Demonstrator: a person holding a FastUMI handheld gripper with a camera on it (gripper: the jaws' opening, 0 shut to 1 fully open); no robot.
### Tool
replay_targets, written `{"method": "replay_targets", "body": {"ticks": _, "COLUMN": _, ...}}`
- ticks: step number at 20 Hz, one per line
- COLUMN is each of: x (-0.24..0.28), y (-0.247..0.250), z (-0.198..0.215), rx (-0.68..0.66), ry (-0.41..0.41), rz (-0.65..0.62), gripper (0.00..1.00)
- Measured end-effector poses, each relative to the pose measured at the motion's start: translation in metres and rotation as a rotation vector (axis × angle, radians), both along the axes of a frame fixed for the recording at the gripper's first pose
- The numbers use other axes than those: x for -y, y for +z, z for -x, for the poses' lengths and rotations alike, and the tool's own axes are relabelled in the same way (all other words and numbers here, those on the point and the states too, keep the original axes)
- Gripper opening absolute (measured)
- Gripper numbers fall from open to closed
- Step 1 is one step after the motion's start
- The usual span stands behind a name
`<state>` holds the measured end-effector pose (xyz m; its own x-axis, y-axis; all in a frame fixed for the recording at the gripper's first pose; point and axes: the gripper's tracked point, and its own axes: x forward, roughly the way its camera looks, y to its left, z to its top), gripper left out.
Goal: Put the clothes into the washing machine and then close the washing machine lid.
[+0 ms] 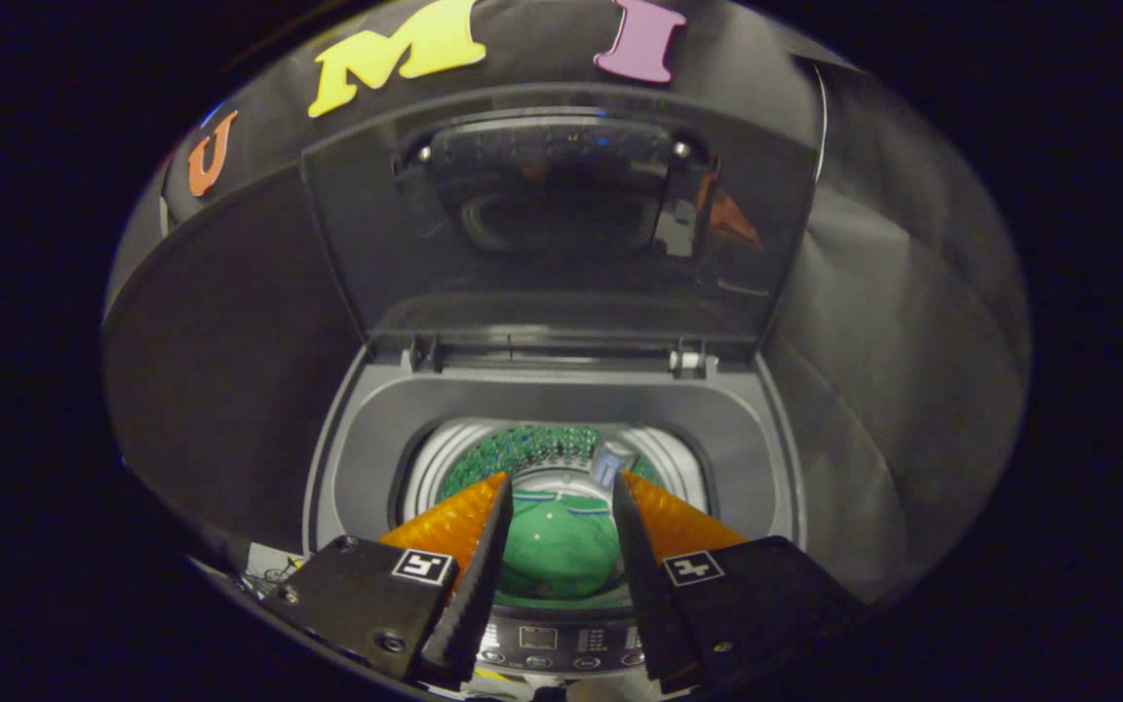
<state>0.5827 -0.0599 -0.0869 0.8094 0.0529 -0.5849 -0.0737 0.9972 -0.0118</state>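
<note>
**Green shirt's in the drum, lid's still up**

So the washing machine [552, 400] takes up most of what's ahead, a grey top-loader seen from above and in front. Its lid [561, 214] is dark, see-through and standing wide open, tipped back on two hinges at the rear of the grey top frame, with the booth's black cloth wall right behind it. You can make out reflections in the lid panel, but nothing I'd swear to.

Down in the opening is the round drum [522, 450], pale rim, perforated wall picking up a green tint. The clothes [559, 551] are sitting at the bottom of it, a green garment bunched into a mound, with what looks like a collar and a couple of small buttons on the far side.

Along the near edge of the machine runs the control panel [561, 643], a strip of small buttons and a display.

The tool [559, 507] hangs above the front of the opening, fingers spread wide and gripping nothing. The green garment shows in the gap between them, well below.
</note>
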Motion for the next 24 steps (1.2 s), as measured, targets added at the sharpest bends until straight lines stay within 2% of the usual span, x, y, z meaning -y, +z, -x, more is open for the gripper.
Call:
{"method": "replay_targets", "body": {"ticks": 11, "x": 0.005, "y": 0.128, "z": -0.018, "rx": 0.23, "ry": 0.008, "rz": -0.005, "gripper": 0.65}}
{"method": "replay_targets", "body": {"ticks": 17, "x": -0.003, "y": 0.176, "z": -0.04, "rx": 0.321, "ry": 0.014, "rz": 0.015, "gripper": 0.65}}
{"method": "replay_targets", "body": {"ticks": 24, "x": -0.015, "y": 0.218, "z": -0.075, "rx": 0.365, "ry": 0.011, "rz": -0.01, "gripper": 0.65}}
